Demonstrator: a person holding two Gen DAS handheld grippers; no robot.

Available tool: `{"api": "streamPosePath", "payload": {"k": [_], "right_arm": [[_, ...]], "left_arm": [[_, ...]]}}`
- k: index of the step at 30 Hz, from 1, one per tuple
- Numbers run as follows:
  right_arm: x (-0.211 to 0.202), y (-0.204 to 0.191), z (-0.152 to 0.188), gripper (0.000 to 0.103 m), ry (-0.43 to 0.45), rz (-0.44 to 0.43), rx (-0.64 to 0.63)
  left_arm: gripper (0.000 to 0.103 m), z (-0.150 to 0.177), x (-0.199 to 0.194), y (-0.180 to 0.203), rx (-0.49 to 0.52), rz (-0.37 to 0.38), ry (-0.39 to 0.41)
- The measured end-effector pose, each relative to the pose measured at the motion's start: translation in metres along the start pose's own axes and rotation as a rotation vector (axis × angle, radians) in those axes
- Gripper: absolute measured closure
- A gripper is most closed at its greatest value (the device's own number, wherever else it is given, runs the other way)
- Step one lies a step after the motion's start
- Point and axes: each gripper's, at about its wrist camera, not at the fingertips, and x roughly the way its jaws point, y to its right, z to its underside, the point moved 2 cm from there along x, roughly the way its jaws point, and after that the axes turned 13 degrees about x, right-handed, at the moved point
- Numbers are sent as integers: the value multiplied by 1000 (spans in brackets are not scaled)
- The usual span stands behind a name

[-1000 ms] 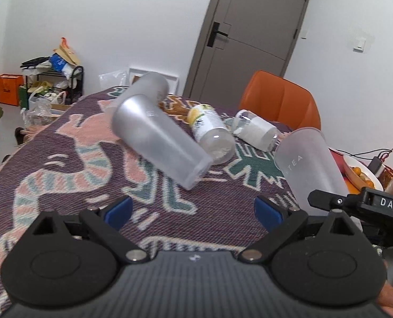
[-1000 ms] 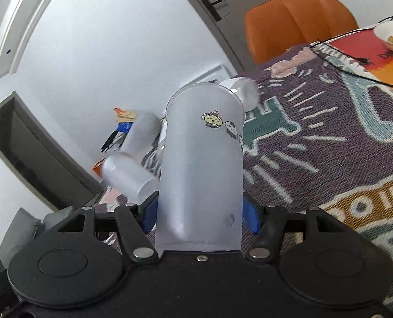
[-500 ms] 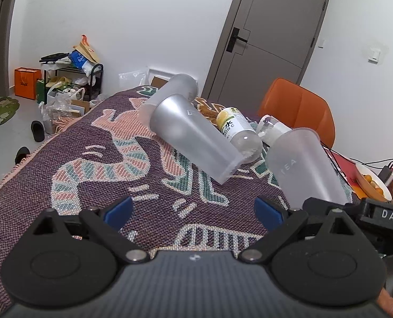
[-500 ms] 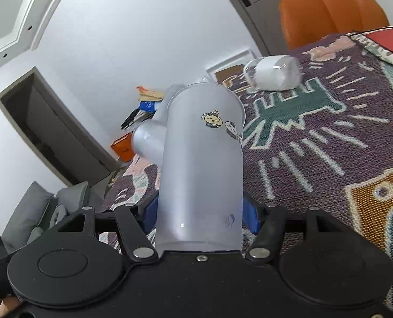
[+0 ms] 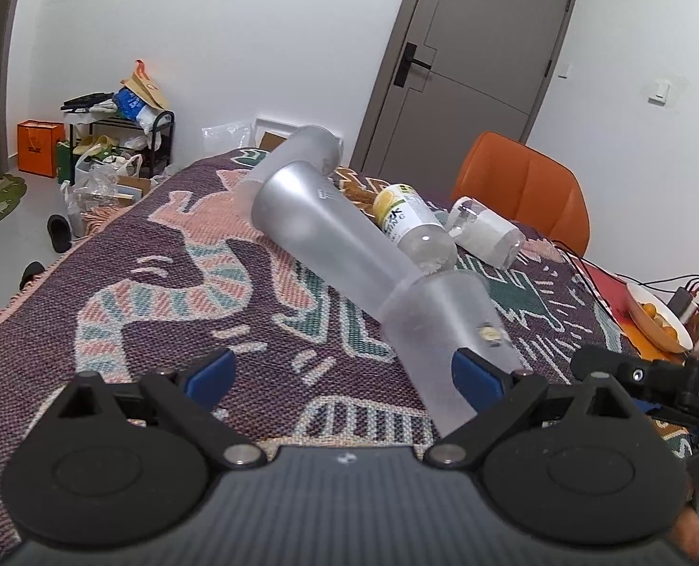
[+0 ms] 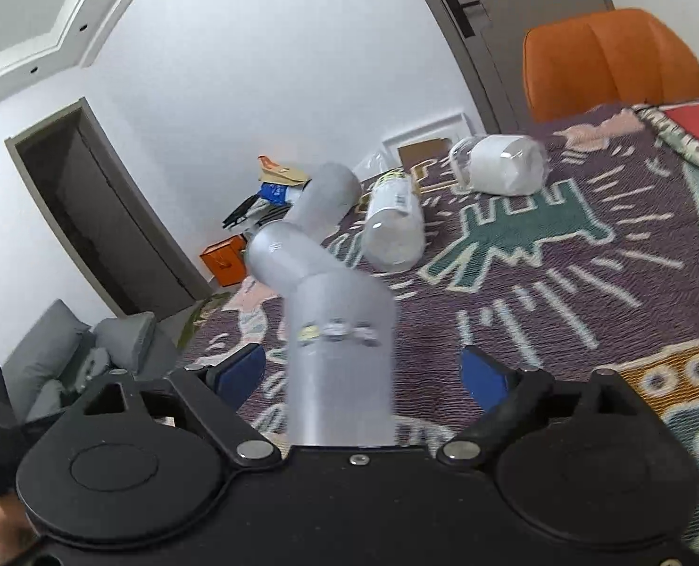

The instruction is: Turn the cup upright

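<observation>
A frosted plastic cup with small stickers [image 6: 340,368] stands between the fingers of my right gripper [image 6: 363,372]. The jaws are open wide and the pads [image 6: 484,375] do not touch it. It looks motion-blurred. The same cup shows in the left wrist view [image 5: 448,339], tilted, by my right gripper's black body [image 5: 651,377]. A second frosted cup [image 5: 330,245] lies on its side on the patterned cloth [image 5: 161,283], with a third frosted cup [image 5: 312,151] behind it. My left gripper [image 5: 342,372] is open and empty.
Two plastic bottles [image 5: 411,226] [image 5: 486,231] lie on the cloth behind the cups. An orange chair [image 5: 524,188] stands at the far side. A bowl of fruit [image 5: 656,325] and cables sit at the right. A cluttered rack [image 5: 118,137] stands on the floor to the left.
My right gripper has opened and let go of the sticker cup, which now sits lower between the fingers. In the left wrist view that cup has come closer, in front of the lying cup.
</observation>
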Motion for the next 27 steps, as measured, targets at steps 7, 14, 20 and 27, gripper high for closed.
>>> {"api": "streamPosePath", "payload": {"k": [7,14,20,27], "right_arm": [[-4,22,-3,13,5,43,13],[-6,41,-7,13,6,64,29],[-8,59,-9,13,5,82,58],[-5,77,-13,13,-1,99,101]], "left_arm": [[6,-6,16,17,28,41,-17],[6,-11,32,31,50,73,-42],[6,-25,49,35,29,104,-66],[6,-40,72,38,-1,127,-93]]}}
